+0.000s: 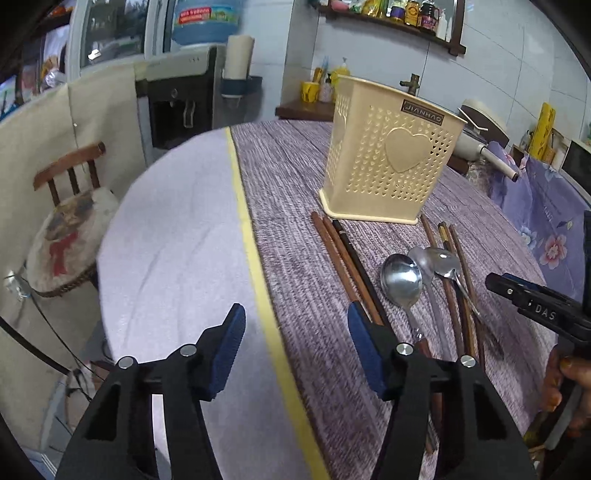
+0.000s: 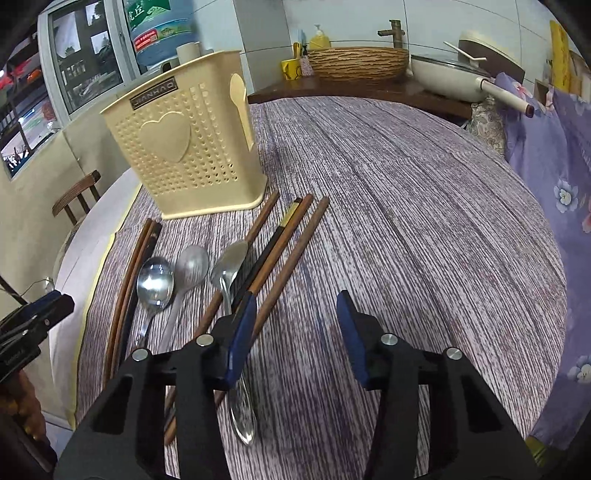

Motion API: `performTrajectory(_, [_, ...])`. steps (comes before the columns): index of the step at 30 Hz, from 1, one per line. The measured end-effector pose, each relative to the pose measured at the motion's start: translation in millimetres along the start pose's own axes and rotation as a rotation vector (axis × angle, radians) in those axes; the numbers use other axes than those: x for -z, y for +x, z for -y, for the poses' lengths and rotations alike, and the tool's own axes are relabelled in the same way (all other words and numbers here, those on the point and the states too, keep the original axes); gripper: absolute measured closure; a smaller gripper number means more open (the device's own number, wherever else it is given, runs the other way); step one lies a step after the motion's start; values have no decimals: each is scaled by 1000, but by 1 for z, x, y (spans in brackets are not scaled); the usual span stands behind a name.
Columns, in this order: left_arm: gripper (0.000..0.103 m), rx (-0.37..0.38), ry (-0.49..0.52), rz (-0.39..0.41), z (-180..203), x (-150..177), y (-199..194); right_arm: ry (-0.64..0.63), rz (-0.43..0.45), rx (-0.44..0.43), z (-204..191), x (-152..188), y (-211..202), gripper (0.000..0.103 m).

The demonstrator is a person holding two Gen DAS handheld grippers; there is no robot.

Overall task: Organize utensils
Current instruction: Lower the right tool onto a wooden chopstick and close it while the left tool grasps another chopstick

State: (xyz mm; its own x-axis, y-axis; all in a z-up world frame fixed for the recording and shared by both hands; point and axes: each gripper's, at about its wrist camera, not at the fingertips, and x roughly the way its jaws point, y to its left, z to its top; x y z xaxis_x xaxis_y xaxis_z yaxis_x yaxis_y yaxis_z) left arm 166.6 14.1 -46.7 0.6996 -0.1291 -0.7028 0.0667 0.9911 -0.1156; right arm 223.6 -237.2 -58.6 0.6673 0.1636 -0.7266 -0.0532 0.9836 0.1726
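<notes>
While the room curves around the fisheye edges, its largest parts are the pale tiled wall [image 2: 461,22] at twelve o'clock and a window [image 2: 85,48] at ten o'clock, with a blue water bottle [image 1: 205,18] on its dispenser beside that. A wooden shelf [image 1: 391,20] of jars runs high at one o'clock in the left wrist view. Filling the middle is the round table [image 2: 406,221] under a purple streaked cloth, edged by a yellow stripe [image 1: 255,258] with a plain lilac part [image 1: 173,236] beyond it. A floral purple sheet [image 2: 546,155] lies at three o'clock, a wooden chair [image 1: 70,206] with a cushion at nine o'clock. A woven bowl [image 2: 358,62] and a white pan [image 2: 447,77] sit on the counter behind.

The cream perforated holder [image 2: 184,147] stands upright on the cloth. In front of it lie loose chopsticks [image 2: 291,251] and three spoons [image 2: 155,282], side by side, some overlapping.

The left gripper [image 1: 295,332] hangs spread above the stripe, nothing between its blue pads; the right gripper [image 2: 295,325] is likewise spread over bare cloth, its left finger [image 2: 243,332] above the chopsticks
</notes>
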Motion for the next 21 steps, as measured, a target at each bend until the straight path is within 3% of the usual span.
performTrajectory(6, [51,-13,33,-27,14,-16,20,28,-49,26,-5,-13,22,70])
performTrajectory(21, [57,-47,37,-110,29,-32,60,7,-79,72,-10,-26,39,78])
